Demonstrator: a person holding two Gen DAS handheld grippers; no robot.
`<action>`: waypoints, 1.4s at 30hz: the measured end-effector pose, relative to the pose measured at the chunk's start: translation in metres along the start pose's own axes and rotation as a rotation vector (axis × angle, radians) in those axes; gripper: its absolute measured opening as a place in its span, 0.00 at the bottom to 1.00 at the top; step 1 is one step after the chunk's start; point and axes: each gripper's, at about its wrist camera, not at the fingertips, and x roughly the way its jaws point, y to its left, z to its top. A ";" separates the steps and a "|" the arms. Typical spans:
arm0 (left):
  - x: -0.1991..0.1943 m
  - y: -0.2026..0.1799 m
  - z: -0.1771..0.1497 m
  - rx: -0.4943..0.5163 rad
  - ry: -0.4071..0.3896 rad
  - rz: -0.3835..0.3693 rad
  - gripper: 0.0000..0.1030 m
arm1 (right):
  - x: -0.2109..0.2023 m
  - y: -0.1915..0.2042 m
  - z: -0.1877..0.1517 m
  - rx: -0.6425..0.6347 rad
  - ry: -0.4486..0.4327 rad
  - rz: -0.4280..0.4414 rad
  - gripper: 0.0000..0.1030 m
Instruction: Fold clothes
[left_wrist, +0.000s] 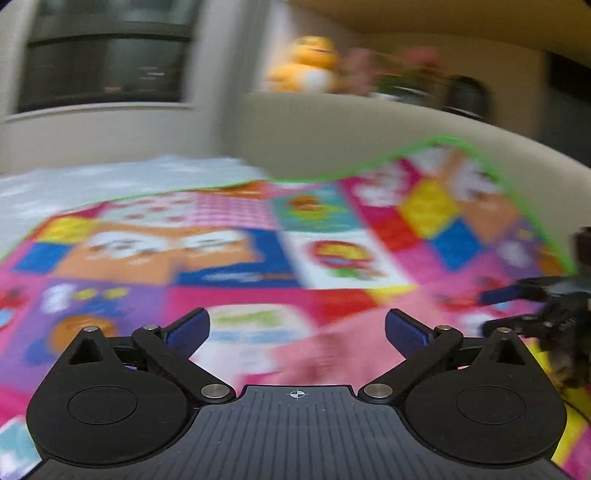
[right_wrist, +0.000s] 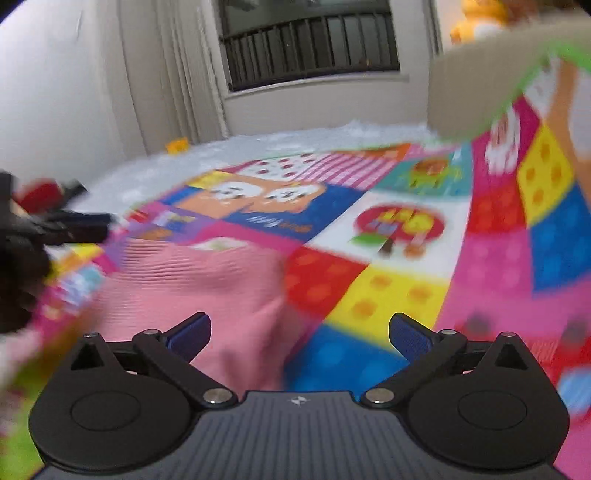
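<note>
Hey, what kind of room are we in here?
Probably a bedroom or a child's room at home. A bright cartoon patchwork quilt covers a bed-like surface with a pink garment on it, a yellow plush toy sits on a ledge, and a barred window is behind.

Ribbed pink knit garment (right_wrist: 207, 280) lies on a smooth, colourfully printed mat (right_wrist: 388, 295).
</note>
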 end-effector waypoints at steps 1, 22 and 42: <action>0.007 -0.007 0.002 0.019 0.018 -0.055 1.00 | -0.002 -0.001 -0.006 0.051 0.015 0.039 1.00; 0.069 -0.013 -0.074 -0.303 0.175 -0.330 1.00 | 0.094 -0.050 0.008 0.382 0.145 0.143 0.54; 0.044 -0.028 -0.080 -0.486 0.085 -0.068 1.00 | 0.041 -0.005 -0.044 0.150 0.049 0.104 0.80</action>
